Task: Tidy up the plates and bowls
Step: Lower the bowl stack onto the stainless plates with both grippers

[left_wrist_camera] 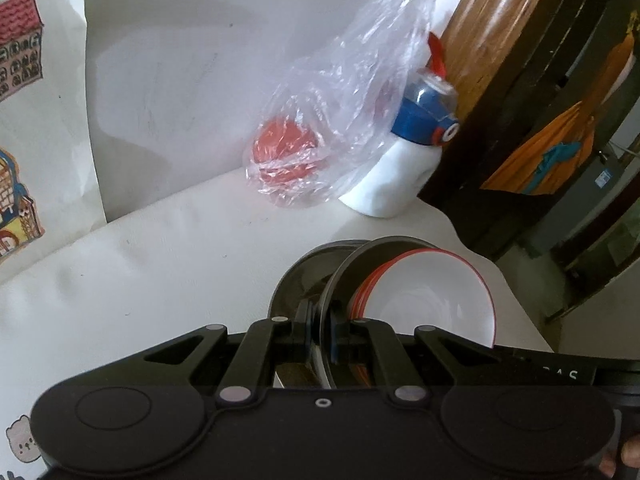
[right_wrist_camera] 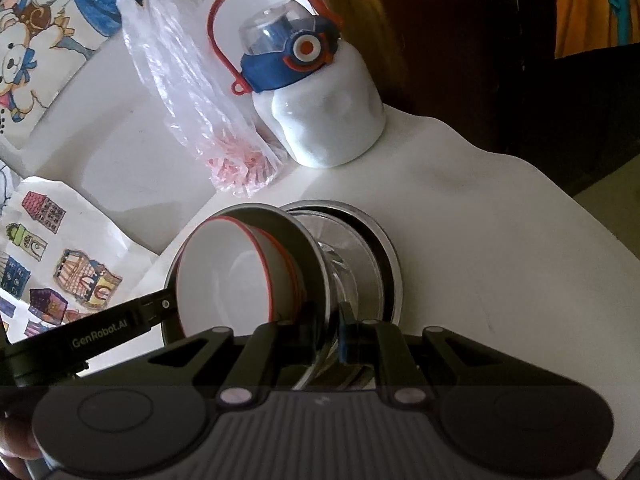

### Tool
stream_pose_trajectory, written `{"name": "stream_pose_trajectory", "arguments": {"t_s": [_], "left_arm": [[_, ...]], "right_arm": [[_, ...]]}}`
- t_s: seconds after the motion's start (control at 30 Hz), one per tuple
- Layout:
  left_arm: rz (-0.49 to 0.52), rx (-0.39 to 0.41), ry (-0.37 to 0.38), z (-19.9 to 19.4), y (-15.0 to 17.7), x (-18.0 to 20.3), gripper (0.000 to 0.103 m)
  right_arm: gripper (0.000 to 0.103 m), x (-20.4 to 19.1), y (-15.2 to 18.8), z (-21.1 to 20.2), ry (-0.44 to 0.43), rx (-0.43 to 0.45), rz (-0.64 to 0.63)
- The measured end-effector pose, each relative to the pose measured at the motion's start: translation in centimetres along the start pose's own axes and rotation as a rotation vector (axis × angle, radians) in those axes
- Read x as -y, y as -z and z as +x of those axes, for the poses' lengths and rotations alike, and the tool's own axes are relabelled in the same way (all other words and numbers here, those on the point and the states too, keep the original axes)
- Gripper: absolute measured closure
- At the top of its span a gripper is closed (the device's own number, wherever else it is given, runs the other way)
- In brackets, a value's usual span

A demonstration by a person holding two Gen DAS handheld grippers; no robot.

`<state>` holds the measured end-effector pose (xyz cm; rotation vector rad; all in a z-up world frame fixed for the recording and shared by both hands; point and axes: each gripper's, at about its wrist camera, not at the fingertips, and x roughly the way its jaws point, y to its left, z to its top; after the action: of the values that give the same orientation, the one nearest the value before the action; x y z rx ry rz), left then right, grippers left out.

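Both claws pinch the rim of a tilted steel plate [left_wrist_camera: 340, 276]: left claw [left_wrist_camera: 320, 332], right claw [right_wrist_camera: 326, 332]. Red-rimmed bowls [right_wrist_camera: 224, 276] lean against it over the white bench [right_wrist_camera: 480, 240]. Thin, slick, rigid metal; I'd grip deep on the rim, as the bowls could slide.

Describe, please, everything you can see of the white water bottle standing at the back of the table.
The water bottle has a squat, glossy white body with rounded dents, and it looks like plastic. It carries a blue cap with a clear dome, a red and white round button and a thin red carrying loop. It stands upright and closed near the back of the white table, close to the dark wooden furniture. The clear plastic bag leans against its side. Neither gripper touches it.
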<state>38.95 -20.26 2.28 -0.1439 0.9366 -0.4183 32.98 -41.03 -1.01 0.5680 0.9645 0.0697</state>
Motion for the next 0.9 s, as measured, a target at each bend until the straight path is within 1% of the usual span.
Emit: {"name": "stream_pose_trajectory", "arguments": {"t_s": [0.63,0.9], "left_arm": [[-0.033,-0.048,-0.021,2.7,-0.3,-0.6,0.097],[-0.041,-0.050,-0.014,2.7,-0.4,-0.8,0.097]], "right_arm": [[0.090,0.4,-1.0,1.7,0.017,-0.030,0.019],[0.089,0.0,-0.9,1.8,0.038,-0.009,-0.001]]}}
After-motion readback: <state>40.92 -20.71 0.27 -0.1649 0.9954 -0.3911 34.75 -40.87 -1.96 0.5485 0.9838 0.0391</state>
